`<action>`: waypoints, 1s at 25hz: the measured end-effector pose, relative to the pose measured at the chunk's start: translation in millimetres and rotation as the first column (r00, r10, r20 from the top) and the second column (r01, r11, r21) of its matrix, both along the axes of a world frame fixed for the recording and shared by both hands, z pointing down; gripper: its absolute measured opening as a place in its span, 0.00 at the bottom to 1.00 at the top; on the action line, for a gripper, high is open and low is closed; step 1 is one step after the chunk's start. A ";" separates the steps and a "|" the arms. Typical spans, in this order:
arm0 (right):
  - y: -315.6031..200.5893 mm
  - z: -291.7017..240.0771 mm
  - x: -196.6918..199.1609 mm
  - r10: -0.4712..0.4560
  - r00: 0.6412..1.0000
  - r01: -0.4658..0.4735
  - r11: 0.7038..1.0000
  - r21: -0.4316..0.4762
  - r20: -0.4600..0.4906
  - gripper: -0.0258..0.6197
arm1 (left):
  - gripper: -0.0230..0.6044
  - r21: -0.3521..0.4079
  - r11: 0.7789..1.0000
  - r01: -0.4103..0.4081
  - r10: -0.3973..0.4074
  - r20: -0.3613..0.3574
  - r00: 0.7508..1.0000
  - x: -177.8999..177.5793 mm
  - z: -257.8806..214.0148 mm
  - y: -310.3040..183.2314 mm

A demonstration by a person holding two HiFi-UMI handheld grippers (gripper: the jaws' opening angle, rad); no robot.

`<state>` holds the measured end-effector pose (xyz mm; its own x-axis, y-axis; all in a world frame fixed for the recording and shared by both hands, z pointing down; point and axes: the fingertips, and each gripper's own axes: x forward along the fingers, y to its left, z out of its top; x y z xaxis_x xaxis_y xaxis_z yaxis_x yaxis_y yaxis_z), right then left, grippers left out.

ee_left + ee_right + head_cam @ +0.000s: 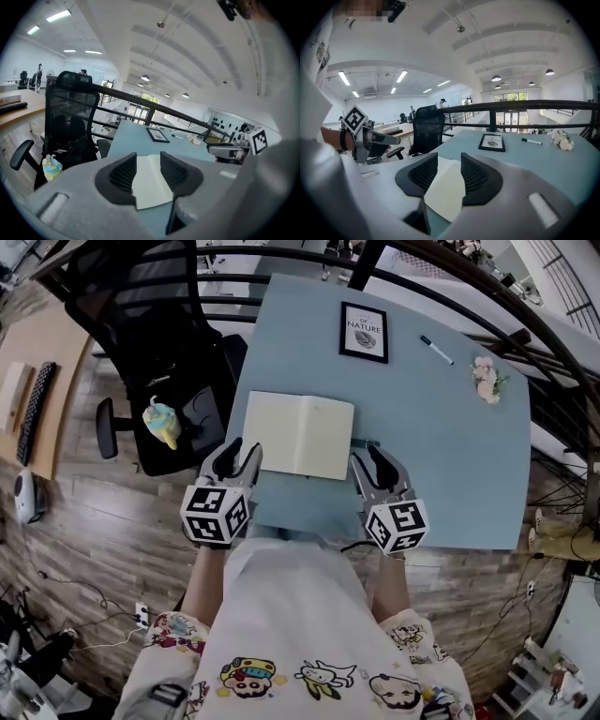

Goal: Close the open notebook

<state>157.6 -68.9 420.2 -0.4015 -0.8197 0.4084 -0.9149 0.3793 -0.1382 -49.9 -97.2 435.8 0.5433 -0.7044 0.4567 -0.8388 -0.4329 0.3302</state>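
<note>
Hovering at the near edge of the table, the left gripper and right gripper both have their jaws apart and hold nothing. The notebook lies open and flat just beyond them, so closing it is not yet begun.

Open-plan office, upper level. Indicated by: black mesh swivel chair; keyboard and mouse laid on a wooden desk; strip lights set in a white ceiling; black railing, beyond which further desks and chairs are seen.
</note>
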 end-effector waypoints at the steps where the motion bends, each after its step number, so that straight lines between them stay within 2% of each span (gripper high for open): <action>1: -1.1 3.6 0.3 -0.004 1.000 0.004 1.000 -0.009 -0.003 0.28 | 0.28 -0.014 1.000 0.002 -0.002 0.000 1.000 -0.4 6.0 0.4; 6: -2.3 30.0 1.5 -0.012 1.000 0.011 0.997 -0.075 -0.008 0.28 | 0.28 -0.114 0.993 0.008 -0.012 -0.034 0.999 0.2 41.0 6.9; 13: -4.8 75.8 14.2 -0.006 1.000 0.006 0.983 -0.184 0.001 0.30 | 0.28 -0.239 0.971 0.012 -0.037 -0.101 0.994 15.5 80.5 18.2; 19: -9.1 125.4 18.8 -0.008 1.000 0.015 0.951 -0.309 0.025 0.32 | 0.28 -0.329 0.944 0.012 -0.061 -0.139 0.988 25.4 108.3 25.6; 25: -9.6 159.8 12.3 -0.024 0.999 0.038 0.919 -0.392 0.039 0.35 | 0.28 -0.393 0.919 0.024 -0.101 -0.177 0.979 25.3 128.5 34.5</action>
<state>169.8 -78.5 580.0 -0.4428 -0.5831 0.6811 -0.8960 0.3164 -0.3117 -24.6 -62.7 564.3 0.6075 -0.5285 0.5930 -0.7647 -0.1872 0.6166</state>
